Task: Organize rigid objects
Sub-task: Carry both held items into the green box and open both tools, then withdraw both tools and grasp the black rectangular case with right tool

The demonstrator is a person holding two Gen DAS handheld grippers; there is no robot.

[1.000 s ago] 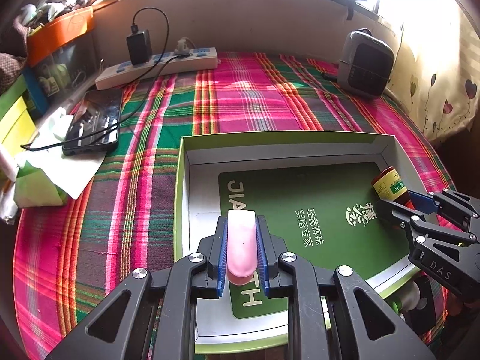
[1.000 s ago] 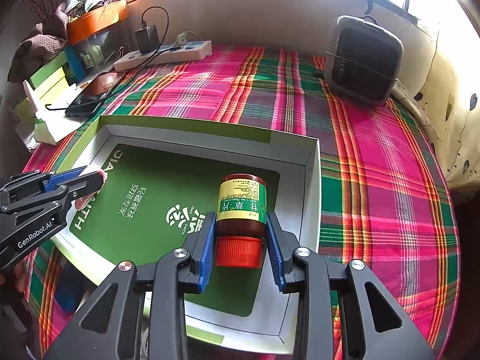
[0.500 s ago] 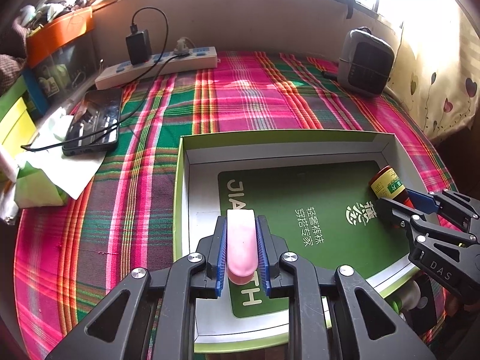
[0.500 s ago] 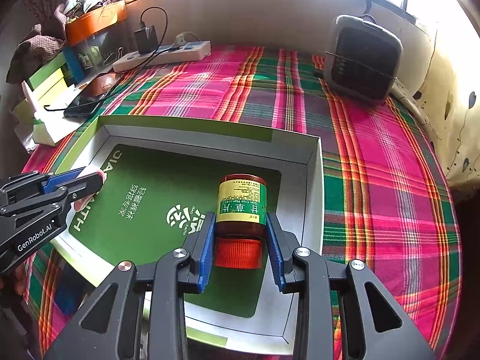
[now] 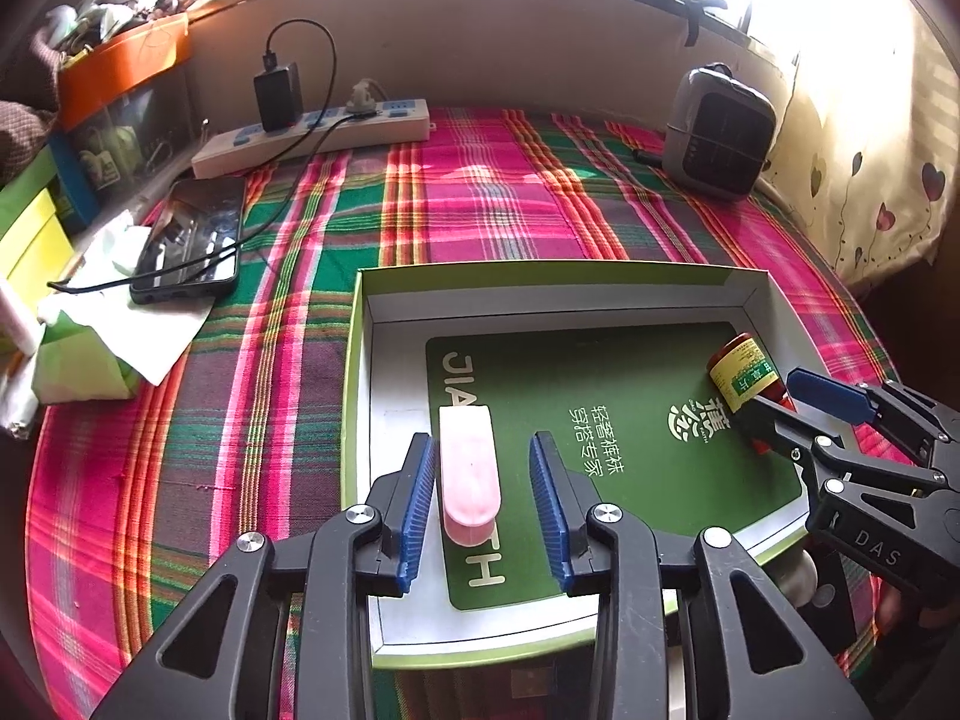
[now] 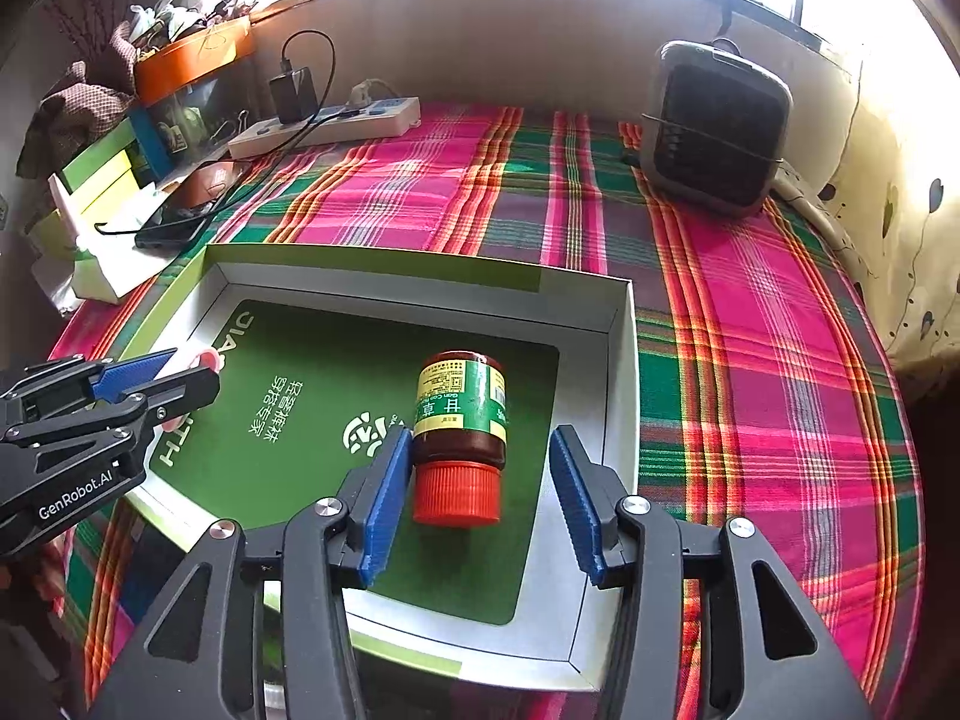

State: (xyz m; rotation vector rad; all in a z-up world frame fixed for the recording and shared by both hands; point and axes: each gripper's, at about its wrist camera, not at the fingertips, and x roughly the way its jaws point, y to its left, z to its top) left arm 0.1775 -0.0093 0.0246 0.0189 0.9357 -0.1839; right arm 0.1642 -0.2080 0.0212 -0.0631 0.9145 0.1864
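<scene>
Both grippers stand with their jaws spread apart over the shallow green box (image 5: 540, 276): the left gripper (image 5: 483, 501) straddles a pink case (image 5: 469, 474) lying on the box floor, and the right gripper (image 6: 480, 501) straddles a red-capped medicine bottle (image 6: 461, 420) lying on its side. To finish the release cleanly, each gripper would best draw straight back, since the bottle touches one blue pad and looks liable to roll.

Plaid-covered table (image 5: 480, 210) carries box (image 5: 540, 276), phone (image 5: 192, 240), power strip (image 5: 312, 132), heater (image 5: 720, 132).
</scene>
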